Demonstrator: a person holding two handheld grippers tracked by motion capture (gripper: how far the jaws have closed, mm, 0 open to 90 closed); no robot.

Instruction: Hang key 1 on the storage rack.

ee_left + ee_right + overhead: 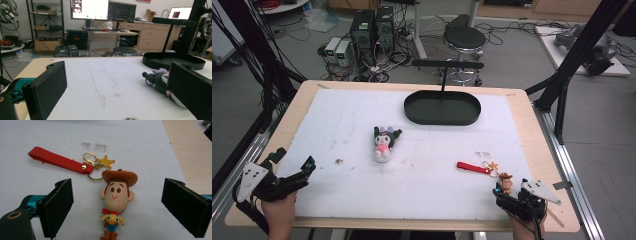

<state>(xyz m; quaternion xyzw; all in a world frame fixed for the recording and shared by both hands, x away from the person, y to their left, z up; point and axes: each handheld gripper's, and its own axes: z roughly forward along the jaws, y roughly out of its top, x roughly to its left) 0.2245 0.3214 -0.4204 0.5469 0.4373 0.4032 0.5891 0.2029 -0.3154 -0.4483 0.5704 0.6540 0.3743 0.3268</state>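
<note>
Cowboy keychain [117, 200] lies flat on the white mat [422, 175], near-right part of the surface [532, 120], close to the mat's right edge. We see the figure face up, brown hat pointing away from the person, boots toward them. Gold rings and a yellow star charm [106, 162] sit just above the hat; a red strap [58, 161] runs from the rings off to the left, flat on the mat.

Right tool [117, 207]: jaws wide apart, one each side of the figure, w/ clear mat between each jaw and the figure. No contact seen, nothing held. In the high view the right tool [508, 192] sits at the near-right corner, tips just at the figure.

Left tool [120, 92]: jaws also apart, nothing between them but bare mat. High view puts the left tool [304, 172] at the near-left edge of the surface, well apart from the keychain.

Plush toy [384, 142], dark ears, pink body, lies approx. mid-mat, face up. Left tool's right jaw partly hides it in the left gripper view.

Black oval tray [442, 116] w/ an upright post and crossbar sits at the far side of the mat, beyond the plush.
</note>
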